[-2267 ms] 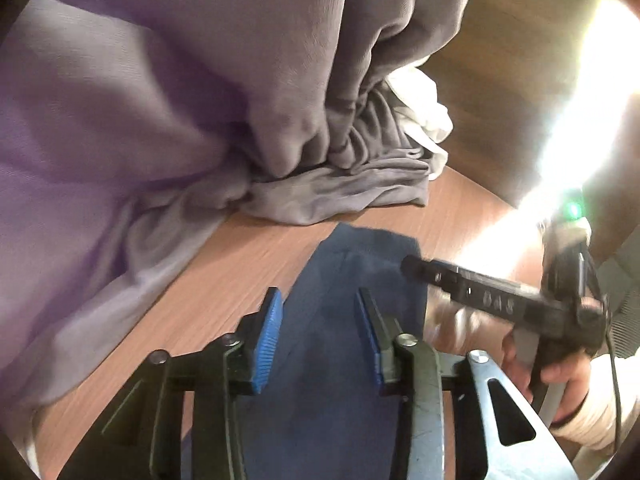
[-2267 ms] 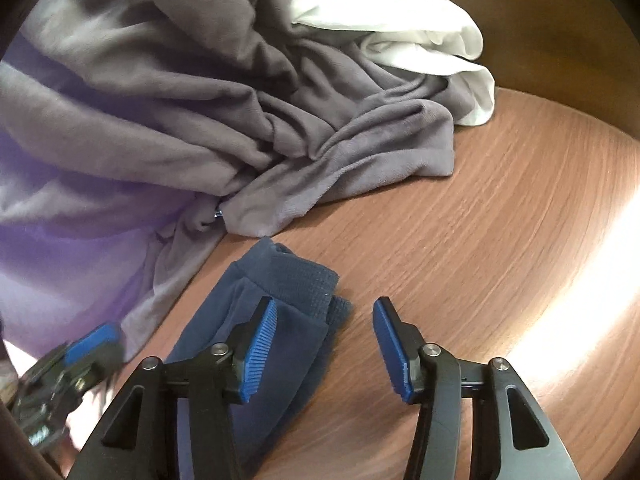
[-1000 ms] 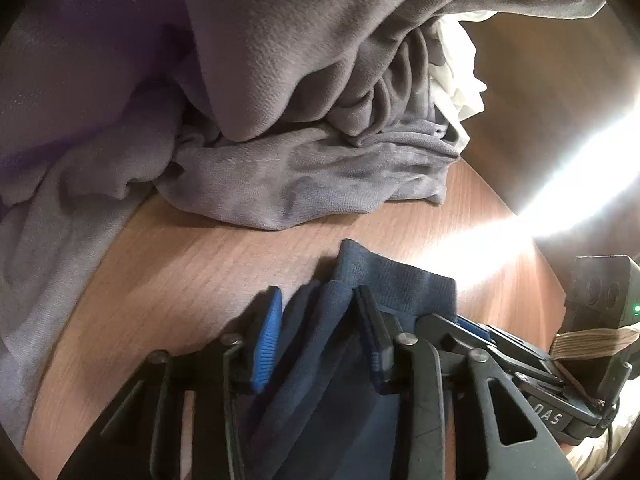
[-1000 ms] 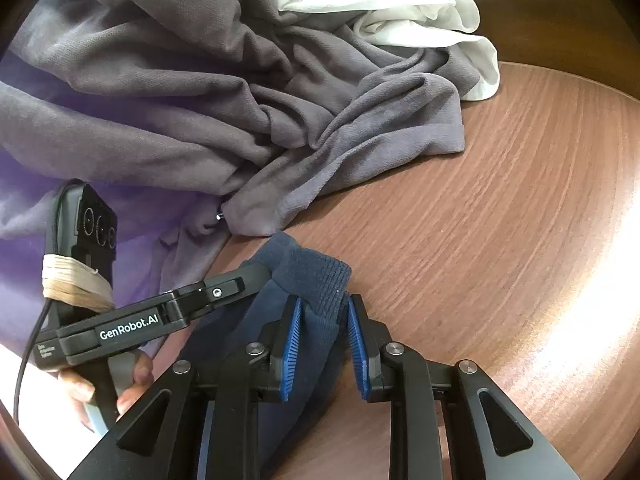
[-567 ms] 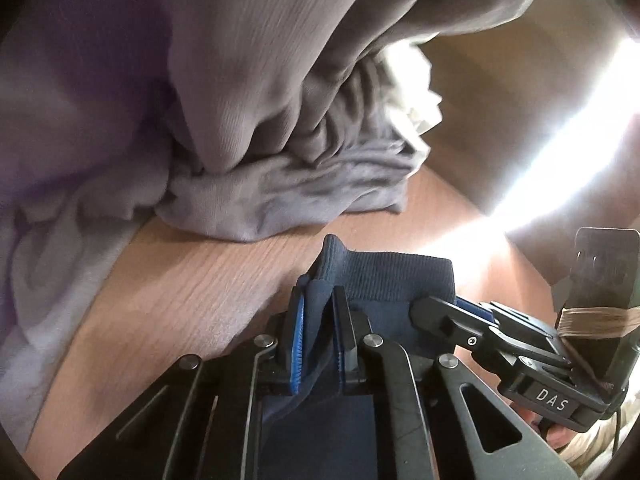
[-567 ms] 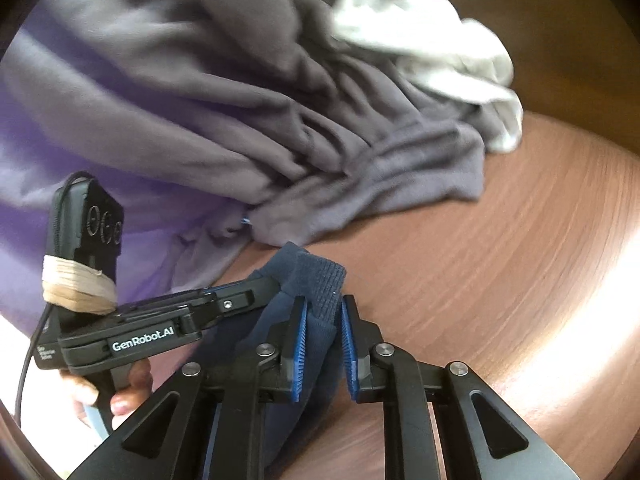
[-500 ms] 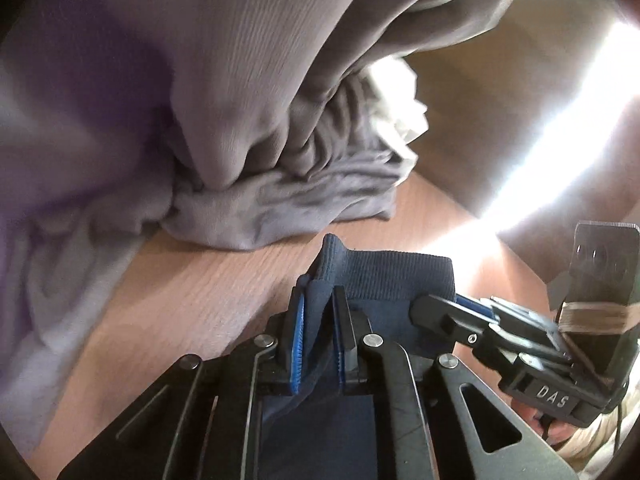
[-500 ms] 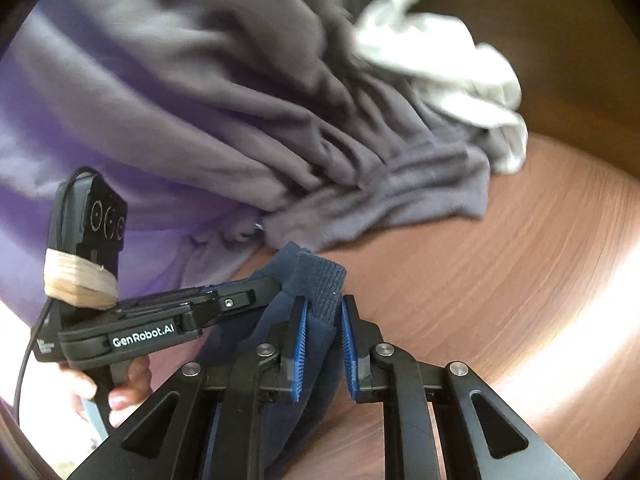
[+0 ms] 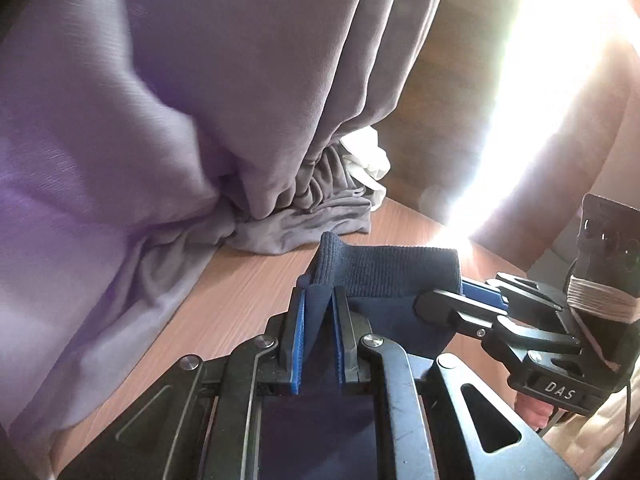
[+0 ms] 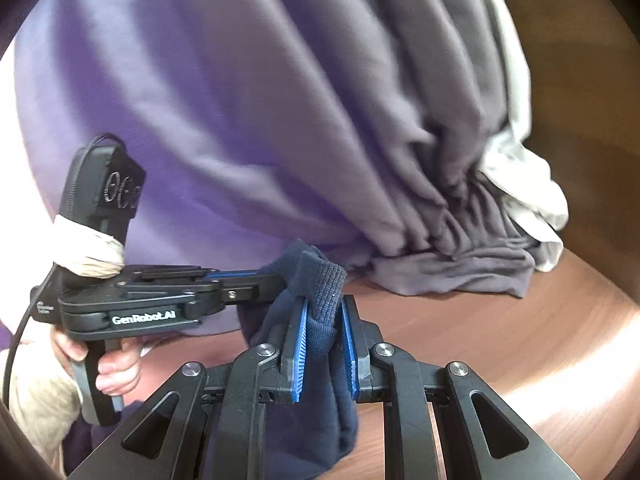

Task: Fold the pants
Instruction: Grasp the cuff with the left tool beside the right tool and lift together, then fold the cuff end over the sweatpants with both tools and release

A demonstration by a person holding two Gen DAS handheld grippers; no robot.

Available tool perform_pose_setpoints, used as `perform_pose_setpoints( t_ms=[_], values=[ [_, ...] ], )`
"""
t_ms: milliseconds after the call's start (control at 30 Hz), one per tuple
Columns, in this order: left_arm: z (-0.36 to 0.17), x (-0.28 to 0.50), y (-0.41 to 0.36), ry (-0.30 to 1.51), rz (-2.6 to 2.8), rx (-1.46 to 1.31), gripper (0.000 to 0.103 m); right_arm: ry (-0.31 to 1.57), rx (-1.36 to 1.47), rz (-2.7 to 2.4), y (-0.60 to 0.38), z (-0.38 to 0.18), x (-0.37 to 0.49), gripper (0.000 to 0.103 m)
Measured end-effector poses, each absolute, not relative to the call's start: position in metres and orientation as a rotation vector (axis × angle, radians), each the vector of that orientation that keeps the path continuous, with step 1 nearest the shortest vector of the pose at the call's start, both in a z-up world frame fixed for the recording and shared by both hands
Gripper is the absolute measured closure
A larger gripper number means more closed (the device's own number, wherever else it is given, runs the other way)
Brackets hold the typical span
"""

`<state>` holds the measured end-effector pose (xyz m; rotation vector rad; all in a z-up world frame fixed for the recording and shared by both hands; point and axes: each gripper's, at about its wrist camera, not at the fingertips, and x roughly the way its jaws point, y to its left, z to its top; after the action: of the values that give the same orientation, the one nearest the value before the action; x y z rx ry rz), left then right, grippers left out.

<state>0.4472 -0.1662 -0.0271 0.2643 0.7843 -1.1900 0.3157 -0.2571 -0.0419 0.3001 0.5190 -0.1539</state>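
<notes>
The dark navy pants [image 9: 384, 272] have a ribbed band stretched between my two grippers, lifted off the wooden table [image 9: 224, 300]. In the left wrist view my left gripper [image 9: 318, 300] is shut on the band's left corner, with cloth pinched between the blue pads. My right gripper [image 9: 460, 296] grips the other corner from the right. In the right wrist view my right gripper [image 10: 323, 312] is shut on a bunched ribbed corner of the pants [image 10: 320, 276]. My left gripper [image 10: 276, 276], held by a hand [image 10: 116, 372], comes in from the left. The rest of the pants hangs below.
A large grey-purple fabric [image 9: 180, 120] hangs down and pools on the table behind the pants, and is also seen in the other view [image 10: 280, 120]. A white cloth [image 10: 532, 188] lies at its right end. Strong glare [image 9: 540, 100] washes out the right side.
Both grippers closed on the pants' band and rose together, lifting it off the table. The band is now pulled straighter between them, and the fabric pile looks farther off.
</notes>
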Motion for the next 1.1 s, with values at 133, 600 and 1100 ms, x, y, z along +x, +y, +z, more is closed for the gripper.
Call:
perform_pose_setpoints(
  t_ms=[133, 600, 1100],
  values=[
    [-0.023, 0.437, -0.131, 0.771, -1.172, 0.255, 0.090, 0.523, 0.251, -0.116, -0.219, -0.032, 0.306, 0.085],
    [-0.035, 0.426, 0.004, 0.760, -1.130, 0.228, 0.090, 0.553, 0.052, 0.000, -0.069, -0.030, 0.295, 0.085],
    [-0.070, 0.404, 0.086, 0.948, -0.874, 0.379, 0.088, 0.687, -0.109, 0.201, 0.025, -0.085, 0.294, 0.086]
  ],
)
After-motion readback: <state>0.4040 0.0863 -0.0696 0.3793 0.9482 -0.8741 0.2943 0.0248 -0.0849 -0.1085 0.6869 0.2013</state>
